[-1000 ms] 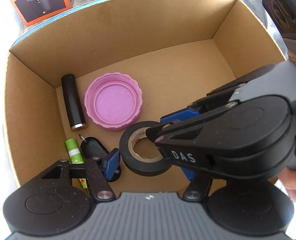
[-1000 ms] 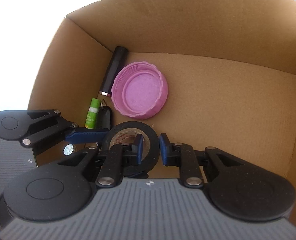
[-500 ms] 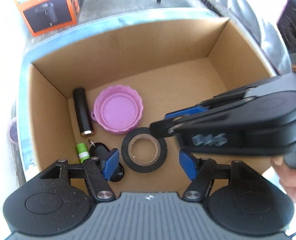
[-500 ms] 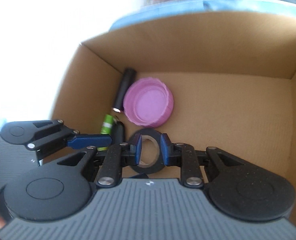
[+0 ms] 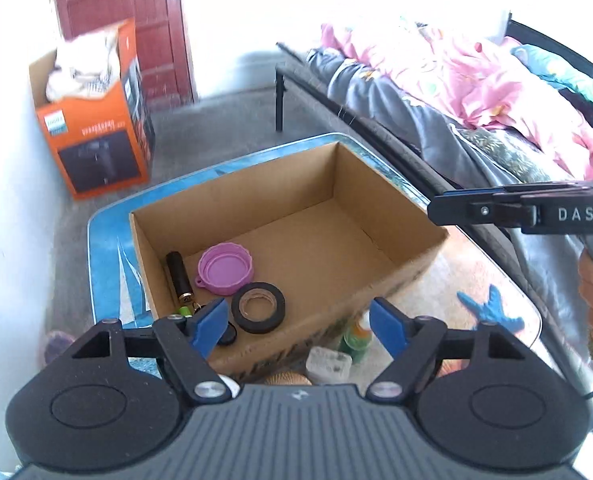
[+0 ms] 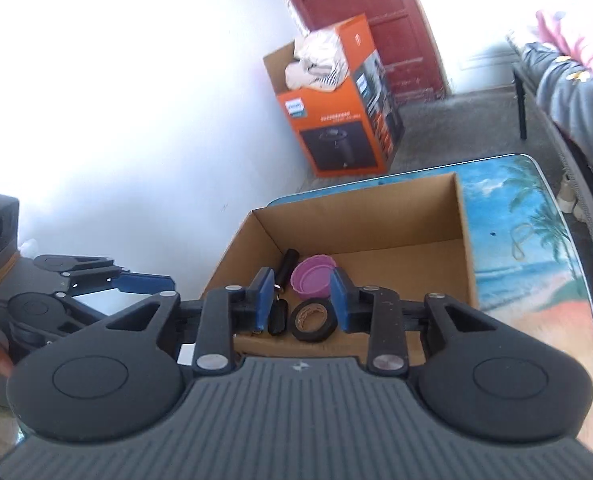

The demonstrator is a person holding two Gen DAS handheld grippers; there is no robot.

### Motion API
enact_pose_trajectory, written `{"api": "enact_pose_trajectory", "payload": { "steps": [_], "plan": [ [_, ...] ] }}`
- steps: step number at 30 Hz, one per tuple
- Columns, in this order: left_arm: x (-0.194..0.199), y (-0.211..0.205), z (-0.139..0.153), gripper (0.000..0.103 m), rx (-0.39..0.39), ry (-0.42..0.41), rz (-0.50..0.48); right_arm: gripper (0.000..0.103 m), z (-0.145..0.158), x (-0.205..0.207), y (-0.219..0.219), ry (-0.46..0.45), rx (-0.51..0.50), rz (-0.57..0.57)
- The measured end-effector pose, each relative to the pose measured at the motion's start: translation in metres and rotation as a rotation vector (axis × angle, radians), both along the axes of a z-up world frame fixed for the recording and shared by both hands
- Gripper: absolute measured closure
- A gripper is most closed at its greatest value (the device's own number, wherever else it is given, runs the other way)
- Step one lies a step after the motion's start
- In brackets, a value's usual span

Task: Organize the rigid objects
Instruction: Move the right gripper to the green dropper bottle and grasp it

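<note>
Box [image 5: 396, 276] of cardboard stands open on the table [image 5: 108, 248], which is printed with a beach scene; inside it, gathered in one near corner, lie five things: one tape roll [image 5: 258, 307], black and flat on the floor; one purple lid [image 5: 226, 267] just behind the roll; one black tube [image 5: 179, 276] along the side wall; one green tube [image 5: 184, 311], only its end showing; one dark fob [image 6: 278, 316] beside the roll. Outside the box, near its front wall, the left view shows one green bottle [image 5: 356, 335], one whitish block [image 5: 329, 365] and one blue star-shaped toy [image 5: 490, 309] on the table. The left gripper [image 5: 298, 319] hangs above the near edge of the box, its two blue fingers [image 5: 212, 320] spread wide and holding nothing; the roll lies below and between them, apart from both. The right gripper [image 6: 298, 297] is also raised clear of the box, its fingers [image 6: 263, 300] parted and empty; in its own view the roll and fob show in the gap between them, well below. One orange carton [image 6: 336, 132] stands on the floor by a red door [image 6: 360, 0]; one bed [image 5: 476, 92] with pink bedding runs along the far side.
</note>
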State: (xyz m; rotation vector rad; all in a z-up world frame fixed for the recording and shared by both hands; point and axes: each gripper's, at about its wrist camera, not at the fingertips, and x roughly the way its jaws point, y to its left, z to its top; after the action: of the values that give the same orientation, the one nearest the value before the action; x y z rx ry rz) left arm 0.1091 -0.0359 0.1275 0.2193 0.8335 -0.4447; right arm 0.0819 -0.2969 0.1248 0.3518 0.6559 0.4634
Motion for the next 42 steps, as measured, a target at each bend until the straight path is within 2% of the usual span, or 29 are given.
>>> {"api": "enact_pose_trajectory", "payload": {
  "steps": [3, 5, 9, 12, 18, 21, 24, 26, 35, 38, 42],
  "plan": [
    [-0.034, -0.009, -0.019, 0.024, 0.041, -0.059, -0.023, 0.064, -0.022, -0.023, 0.004, 0.014, -0.023, -0.022],
    [-0.049, -0.021, -0.039, 0.024, 0.057, -0.062, -0.043, 0.064, -0.037, -0.029, 0.01, 0.031, -0.039, -0.024],
    [-0.06, -0.045, -0.077, 0.025, 0.053, -0.09, -0.029, 0.064, -0.083, -0.014, 0.041, 0.097, -0.054, 0.009],
    [-0.056, -0.057, -0.1, 0.033, 0.046, -0.097, -0.011, 0.064, -0.098, -0.003, 0.06, 0.099, -0.134, 0.02],
    [-0.051, -0.069, -0.113, 0.041, 0.073, -0.174, -0.037, 0.066, -0.107, 0.013, 0.078, 0.087, -0.206, 0.07],
    [-0.046, -0.074, -0.118, 0.052, 0.099, -0.201, -0.036, 0.067, -0.112, 0.024, 0.085, 0.09, -0.218, 0.091],
    [-0.038, -0.077, -0.124, 0.062, 0.095, -0.189, -0.042, 0.074, -0.116, 0.033, 0.088, 0.099, -0.23, 0.1],
    [-0.032, -0.076, -0.128, 0.068, 0.091, -0.175, -0.044, 0.084, -0.119, 0.037, 0.089, 0.103, -0.227, 0.107],
    [-0.019, -0.083, -0.136, 0.068, 0.101, -0.155, -0.074, 0.085, -0.116, 0.03, 0.077, 0.106, -0.213, 0.105],
    [-0.017, -0.082, -0.14, 0.074, 0.096, -0.148, -0.079, 0.085, -0.116, 0.031, 0.073, 0.117, -0.205, 0.1],
    [-0.021, -0.08, -0.141, 0.074, 0.065, -0.145, -0.094, 0.085, -0.113, 0.027, 0.069, 0.135, -0.217, 0.082]
  ]
}}
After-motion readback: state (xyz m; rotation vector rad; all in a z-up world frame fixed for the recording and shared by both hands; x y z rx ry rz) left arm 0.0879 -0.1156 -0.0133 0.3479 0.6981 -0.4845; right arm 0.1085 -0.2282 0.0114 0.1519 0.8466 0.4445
